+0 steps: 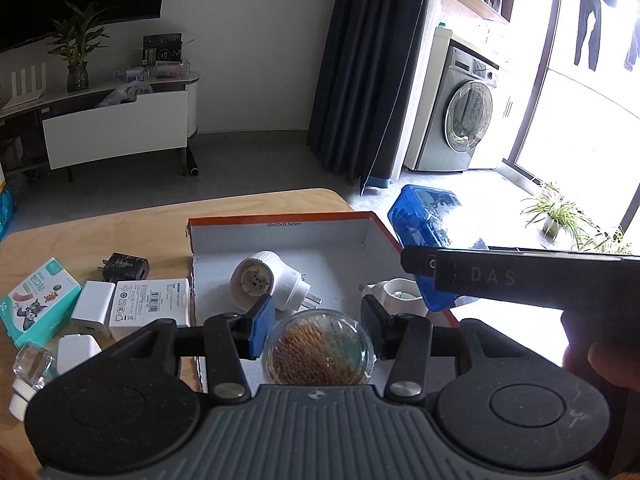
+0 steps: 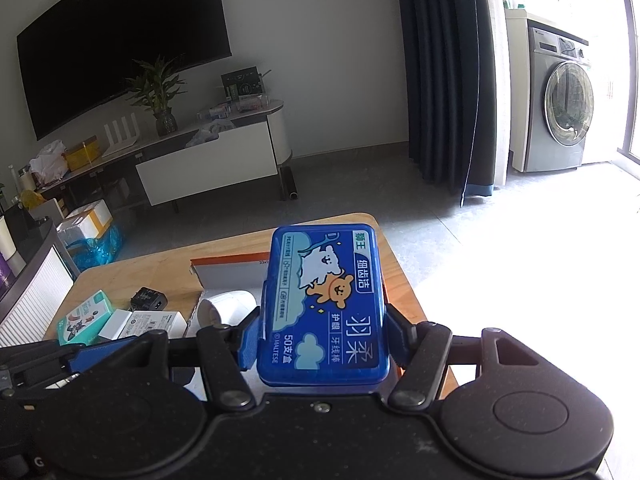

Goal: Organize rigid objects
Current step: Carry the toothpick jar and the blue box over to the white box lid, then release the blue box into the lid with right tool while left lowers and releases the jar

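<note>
My left gripper (image 1: 318, 330) is shut on a round clear container of orange-tipped sticks (image 1: 320, 352), held low over the near end of an orange-rimmed white cardboard box (image 1: 280, 236). Inside the box lie a white plug adapter (image 1: 260, 280) and another white device (image 1: 396, 292). My right gripper (image 2: 322, 334) is shut on a blue floss-pick case (image 2: 324, 304), its pads pressing both long sides. In the left wrist view this case (image 1: 428, 220) hangs over the box's right rim. The same box (image 2: 228, 276) shows behind the case in the right wrist view.
On the wooden table (image 1: 120, 224), left of the box, lie a teal carton (image 1: 36, 300), a black charger (image 1: 124, 266), a white charger (image 1: 94, 308), a white labelled packet (image 1: 152, 304) and a small glass bottle (image 1: 32, 364). The table's edges drop to the floor behind and to the right.
</note>
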